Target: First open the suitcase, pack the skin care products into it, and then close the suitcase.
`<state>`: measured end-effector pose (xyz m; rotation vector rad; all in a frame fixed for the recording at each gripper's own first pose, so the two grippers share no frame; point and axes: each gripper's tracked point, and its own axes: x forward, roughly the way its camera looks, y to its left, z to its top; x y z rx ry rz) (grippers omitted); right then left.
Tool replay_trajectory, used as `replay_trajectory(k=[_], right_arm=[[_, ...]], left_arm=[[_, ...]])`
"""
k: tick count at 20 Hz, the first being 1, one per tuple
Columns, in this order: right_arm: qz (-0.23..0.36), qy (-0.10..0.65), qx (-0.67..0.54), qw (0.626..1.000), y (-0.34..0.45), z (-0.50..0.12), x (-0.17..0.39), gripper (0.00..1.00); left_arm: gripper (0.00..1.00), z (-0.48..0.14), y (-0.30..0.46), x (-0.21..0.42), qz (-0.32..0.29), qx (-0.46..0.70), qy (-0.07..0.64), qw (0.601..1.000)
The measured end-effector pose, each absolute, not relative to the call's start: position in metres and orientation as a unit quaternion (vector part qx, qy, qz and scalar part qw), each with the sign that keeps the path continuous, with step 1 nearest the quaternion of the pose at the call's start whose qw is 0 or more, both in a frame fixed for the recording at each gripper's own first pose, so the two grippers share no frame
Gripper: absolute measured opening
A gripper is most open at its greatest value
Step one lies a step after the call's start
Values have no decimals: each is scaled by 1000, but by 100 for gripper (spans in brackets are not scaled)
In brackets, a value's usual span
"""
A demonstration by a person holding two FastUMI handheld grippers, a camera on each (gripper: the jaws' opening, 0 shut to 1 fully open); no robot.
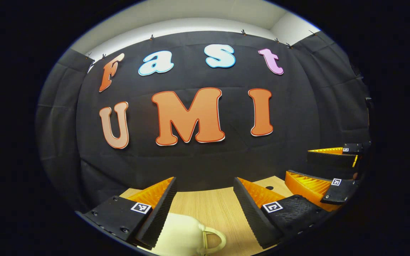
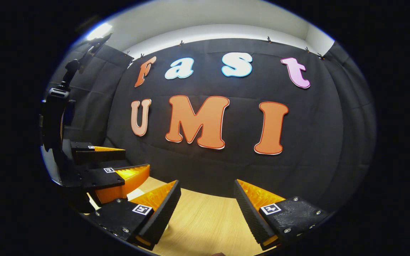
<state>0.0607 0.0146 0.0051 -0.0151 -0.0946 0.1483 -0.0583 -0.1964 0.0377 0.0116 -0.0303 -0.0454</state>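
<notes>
In the left gripper view, my left claw (image 1: 205,204) stands wide, its two fingers spread apart with nothing between them and nothing pressed. Below them runs the pale wooden surface (image 1: 208,209), reaching back to the black cloth wall (image 1: 198,160). At the bottom edge, just under the gap and nearer the left finger, sits a cream-coloured object with a looped handle (image 1: 187,238); I cannot tell for sure what it is, though it may be part of the suitcase. It lies on the surface, and the left finger overlaps its edge in the picture, but I cannot say whether they touch. Off to the right I see my right claw (image 1: 333,170), held level beside me, its fingers set one above the other with a clear gap between them. A small dark hole (image 1: 269,187) marks the surface near it.

In the right gripper view, my right claw (image 2: 206,206) is likewise spread wide, empty, hanging above the same wooden surface (image 2: 205,220). To the left my left claw (image 2: 119,163) shows from the side, fingers apart, with its dark body rising behind it. The cloth wall (image 2: 226,167) closes the back, and a bright lamp (image 2: 98,32) shines high at the left.
</notes>
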Motion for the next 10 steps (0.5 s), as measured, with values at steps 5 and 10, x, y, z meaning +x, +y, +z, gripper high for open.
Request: replay_trajectory(k=[5,10], right_arm=[[88,-46,-11,995,8,2,55,95],[95,-48,-10,994,-2,-1,53,95]], left_arm=[[98,32,-205,-65,-10,9,-8,1000],[97,30,-208,-78,10,2,-8,1000]])
